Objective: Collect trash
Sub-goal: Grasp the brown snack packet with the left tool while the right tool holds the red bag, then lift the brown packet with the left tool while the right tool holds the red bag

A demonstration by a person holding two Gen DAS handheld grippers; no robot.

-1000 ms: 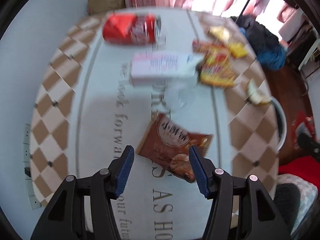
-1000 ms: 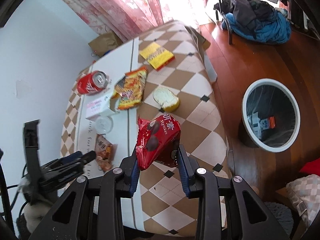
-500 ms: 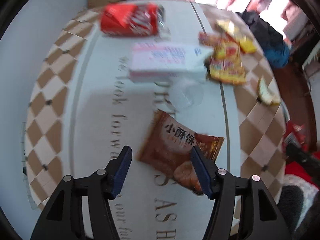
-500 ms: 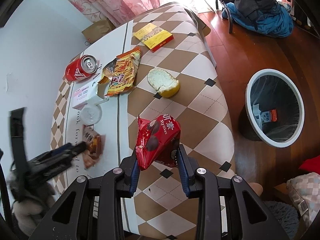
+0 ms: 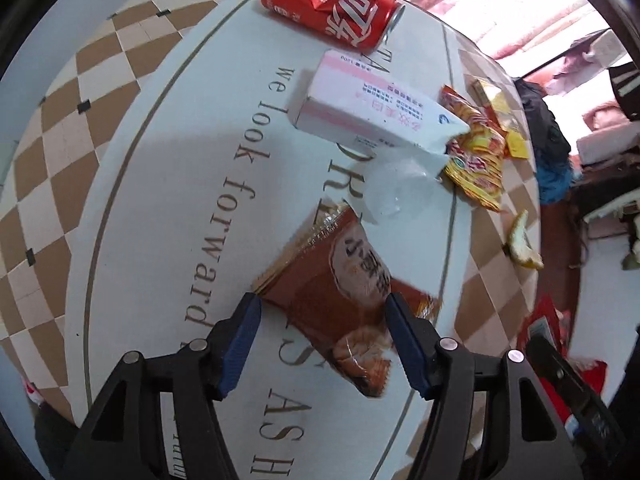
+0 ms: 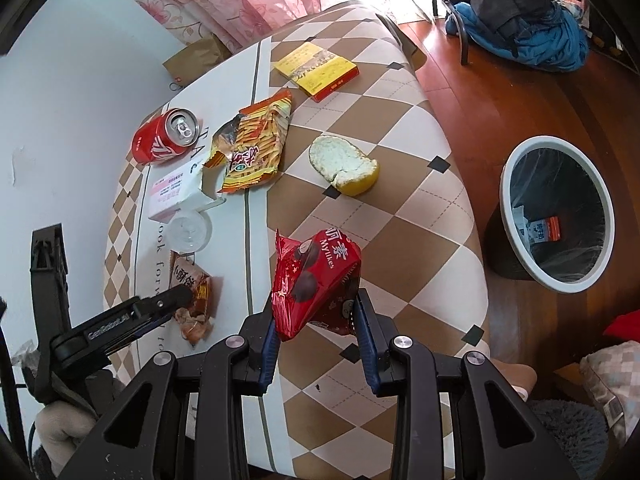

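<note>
the left gripper (image 5: 322, 306) stands open, its blue pads either side of a brown snack packet (image 5: 340, 292) that lies flat on the white lettered strip of the table (image 5: 168, 184); the packet's lower end runs back between the fingers, and whether the pads touch it cannot be told. at twelve o'clock from the packet a clear plastic lid (image 5: 398, 194) lies, its near rim just beside the packet's top edge. beyond the lid, still toward twelve, is a pink-and-white carton (image 5: 360, 104) lying on its side, and past that a red soda can (image 5: 334, 8), also on its side. at two o'clock from the gripper an orange-yellow crisp bag (image 5: 476, 152) sits beside the carton's torn end, and at three o'clock a piece of yellow peel (image 5: 522, 242) rests on the checked cloth.

the right gripper (image 6: 316, 320) is clamped on a red snack bag (image 6: 316, 284), held above the checked table edge. at twelve o'clock from it lies the peel, white side up, and further on a yellow flat box (image 6: 316, 66). at two to three o'clock, on the wooden floor, stands a white-rimmed bin (image 6: 558, 216) with a black liner and a small carton inside.
</note>
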